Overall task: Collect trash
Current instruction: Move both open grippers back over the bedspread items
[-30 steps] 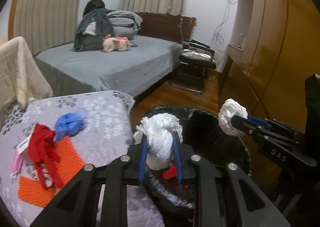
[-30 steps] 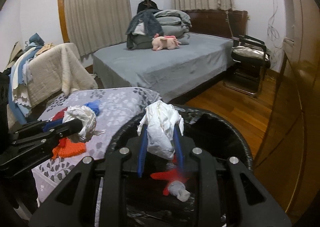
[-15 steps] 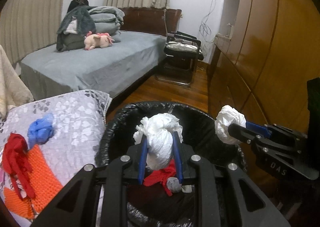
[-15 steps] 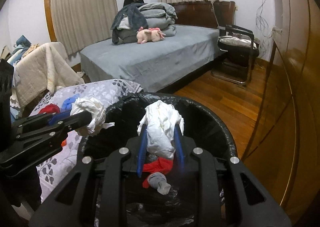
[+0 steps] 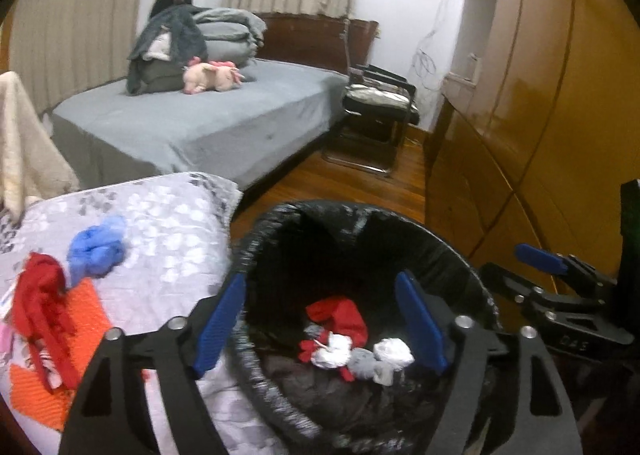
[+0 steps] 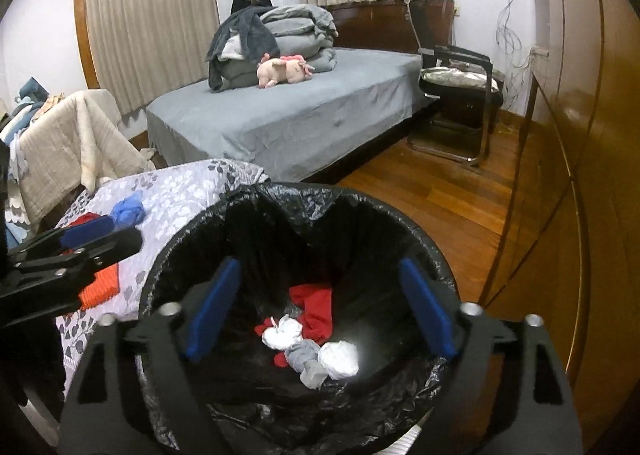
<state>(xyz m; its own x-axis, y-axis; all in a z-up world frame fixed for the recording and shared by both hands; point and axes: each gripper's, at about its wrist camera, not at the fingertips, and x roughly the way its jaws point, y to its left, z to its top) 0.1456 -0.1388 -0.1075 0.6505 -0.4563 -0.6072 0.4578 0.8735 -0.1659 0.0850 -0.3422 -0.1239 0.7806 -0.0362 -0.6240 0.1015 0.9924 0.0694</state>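
A bin with a black liner (image 5: 360, 211) (image 6: 300, 191) stands below both grippers. My left gripper (image 5: 320, 319) hangs over its mouth, jaws opening, nothing between the blue pads. My right gripper (image 6: 320, 311) does the same beside it, and each shows in the other's view: right gripper (image 5: 514, 267), left gripper (image 6: 120, 233). Two white paper wads (image 5: 332, 351) (image 6: 340, 359) lie at the bottom of the bin with a red cloth (image 5: 340, 315) (image 6: 316, 307) and a grey scrap (image 6: 304, 359). On the floral quilt (image 5: 168, 223) lie a blue wad (image 5: 96, 251) (image 6: 128, 211), a red rag (image 5: 40, 295) and an orange knit piece (image 5: 72, 335).
A grey bed (image 6: 300, 115) with folded bedding and a pink plush toy (image 6: 284, 69) lies behind. A black chair (image 6: 460, 95) stands on the wooden floor (image 6: 420, 191). A brown wardrobe (image 5: 540, 115) runs close along the right of the bin.
Both grippers held a white wad above the bin; both have opened wide and the two wads now lie inside the bin.
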